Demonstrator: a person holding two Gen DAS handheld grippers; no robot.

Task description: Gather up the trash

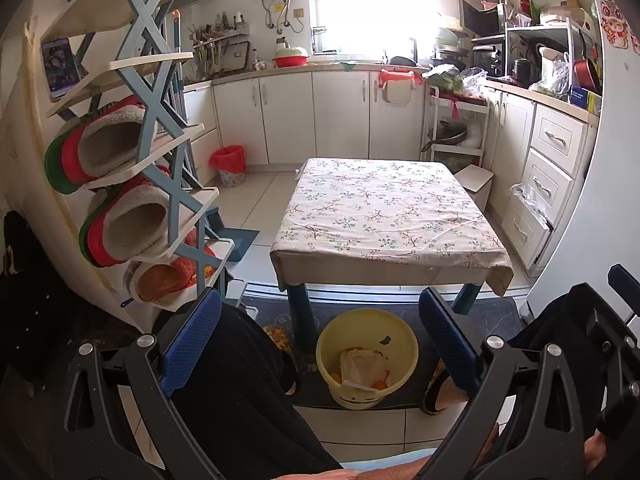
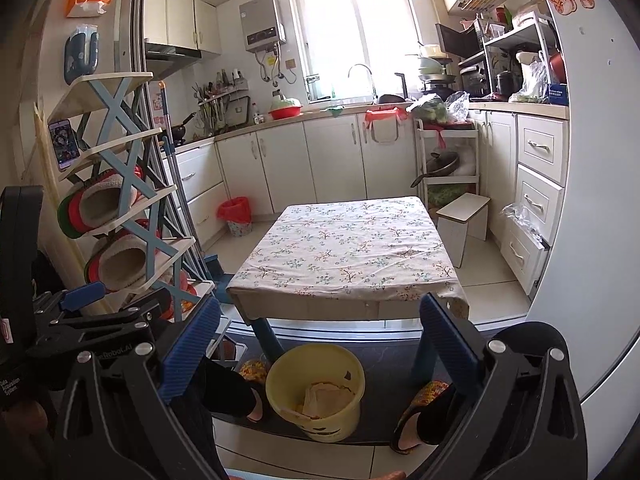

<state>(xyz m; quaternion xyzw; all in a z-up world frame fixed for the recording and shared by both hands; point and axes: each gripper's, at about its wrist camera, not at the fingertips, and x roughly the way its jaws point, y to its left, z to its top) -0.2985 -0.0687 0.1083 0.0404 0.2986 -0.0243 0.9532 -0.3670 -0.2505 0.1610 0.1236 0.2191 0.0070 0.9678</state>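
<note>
Trash (image 1: 364, 364) is lying inside a yellow bucket (image 1: 332, 342) that is standing on a dark mat (image 1: 488, 316) just in front of the cloth-covered tabletop (image 1: 384, 216), between the person's 2 slippered feet. Both tongs are hovering above it with nothing between their blue pads: the left tongs (image 1: 320, 344) are standing spread wide, framing the bucket below, and the right tongs (image 2: 320, 344) are likewise gaping, the bucket sitting low between their fingers and well apart from them.

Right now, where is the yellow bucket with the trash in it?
In both wrist views the yellow bucket sits low and centre on the dark mat, just before the small table, between the person's feet.
</note>
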